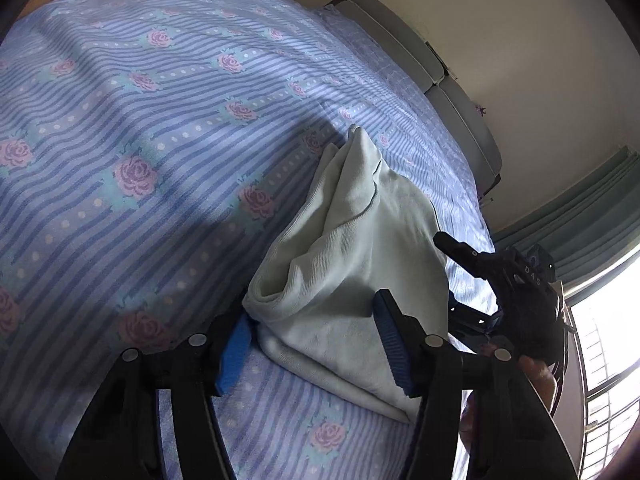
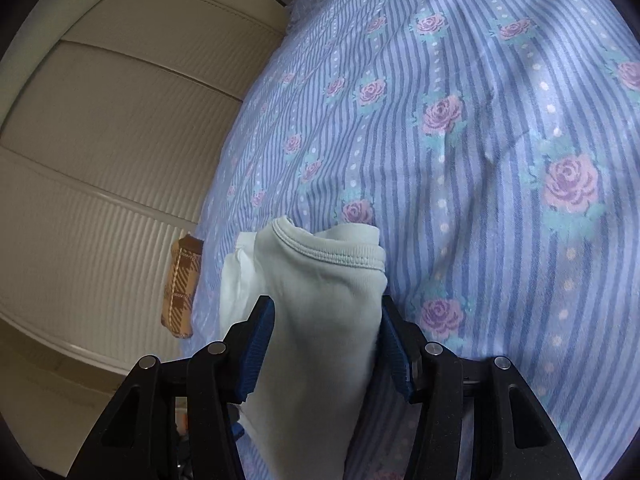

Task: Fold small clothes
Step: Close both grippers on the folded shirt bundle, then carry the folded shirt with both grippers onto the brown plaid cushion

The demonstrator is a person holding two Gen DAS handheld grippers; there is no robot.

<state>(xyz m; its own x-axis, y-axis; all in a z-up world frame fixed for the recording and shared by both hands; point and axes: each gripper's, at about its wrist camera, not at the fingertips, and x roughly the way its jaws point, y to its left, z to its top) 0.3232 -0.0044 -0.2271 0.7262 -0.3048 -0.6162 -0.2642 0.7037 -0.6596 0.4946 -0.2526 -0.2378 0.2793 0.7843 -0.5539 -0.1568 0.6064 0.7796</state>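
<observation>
A small pale mint garment (image 1: 352,256) lies bunched on a blue striped, rose-patterned bedsheet (image 1: 140,120). My left gripper (image 1: 316,348) has its blue-padded jaws apart around the garment's near folded part, which fills the gap between them. The right gripper's black body (image 1: 504,280) shows past the cloth on the right. In the right wrist view my right gripper (image 2: 328,348) has its jaws around the same garment (image 2: 320,312), ribbed neckline on top, with the cloth pressed between both pads.
The bedsheet (image 2: 480,140) covers most of both views. A brown plaid cloth (image 2: 182,288) hangs at the bed's edge by a cream panelled wall (image 2: 100,140). A grey headboard (image 1: 440,72), curtains and a bright window (image 1: 608,352) are on the right.
</observation>
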